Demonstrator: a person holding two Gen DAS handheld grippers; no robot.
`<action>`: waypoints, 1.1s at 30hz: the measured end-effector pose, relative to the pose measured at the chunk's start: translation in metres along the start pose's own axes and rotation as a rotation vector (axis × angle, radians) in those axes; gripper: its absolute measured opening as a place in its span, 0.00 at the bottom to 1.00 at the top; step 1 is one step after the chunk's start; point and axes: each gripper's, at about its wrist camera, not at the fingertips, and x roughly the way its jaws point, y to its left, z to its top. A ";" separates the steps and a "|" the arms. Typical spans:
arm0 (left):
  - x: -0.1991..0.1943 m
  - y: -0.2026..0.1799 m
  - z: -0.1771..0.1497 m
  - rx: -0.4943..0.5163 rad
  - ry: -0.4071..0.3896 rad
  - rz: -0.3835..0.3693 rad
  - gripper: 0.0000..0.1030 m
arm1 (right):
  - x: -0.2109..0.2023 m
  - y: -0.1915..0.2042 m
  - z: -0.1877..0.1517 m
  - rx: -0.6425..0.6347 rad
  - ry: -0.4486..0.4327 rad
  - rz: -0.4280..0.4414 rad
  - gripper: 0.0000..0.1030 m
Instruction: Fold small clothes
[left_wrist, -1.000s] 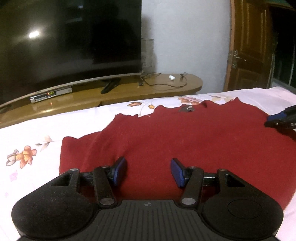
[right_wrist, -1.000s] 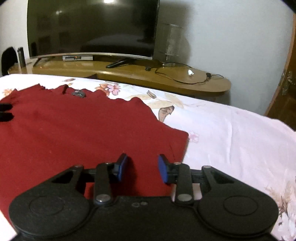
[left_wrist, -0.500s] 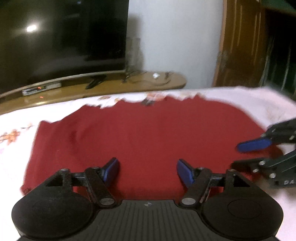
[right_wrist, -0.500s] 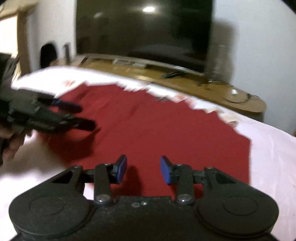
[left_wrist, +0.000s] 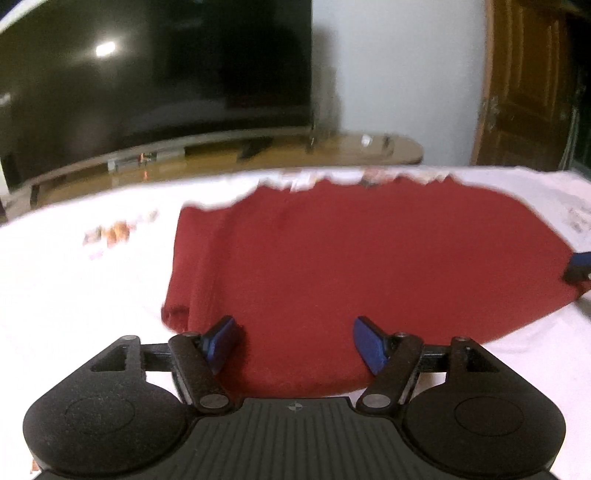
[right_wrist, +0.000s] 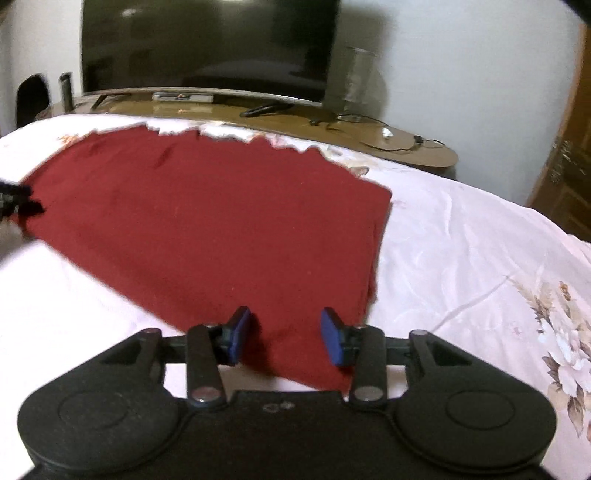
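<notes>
Both the left gripper (left_wrist: 295, 341) and right gripper (right_wrist: 284, 334) gape wide over the red cloth (left_wrist: 369, 266) on the bed (right_wrist: 461, 251); only the right view shows its square corner.

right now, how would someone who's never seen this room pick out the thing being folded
Look at the bed with the white floral sheet in front of the TV stand. Spread flat on it lies a dark red garment, between the open left gripper and open right gripper. It is the only solid-coloured cloth there.
</notes>
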 end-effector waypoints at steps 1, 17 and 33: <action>0.001 -0.001 0.000 0.008 0.001 0.002 0.68 | -0.012 0.004 0.001 0.016 -0.039 0.017 0.33; 0.057 0.037 0.041 -0.167 0.016 0.014 0.71 | 0.033 0.014 0.058 0.130 -0.130 -0.027 0.38; 0.025 0.013 -0.003 -0.071 0.080 0.104 0.76 | 0.041 0.015 0.024 0.105 0.011 -0.052 0.41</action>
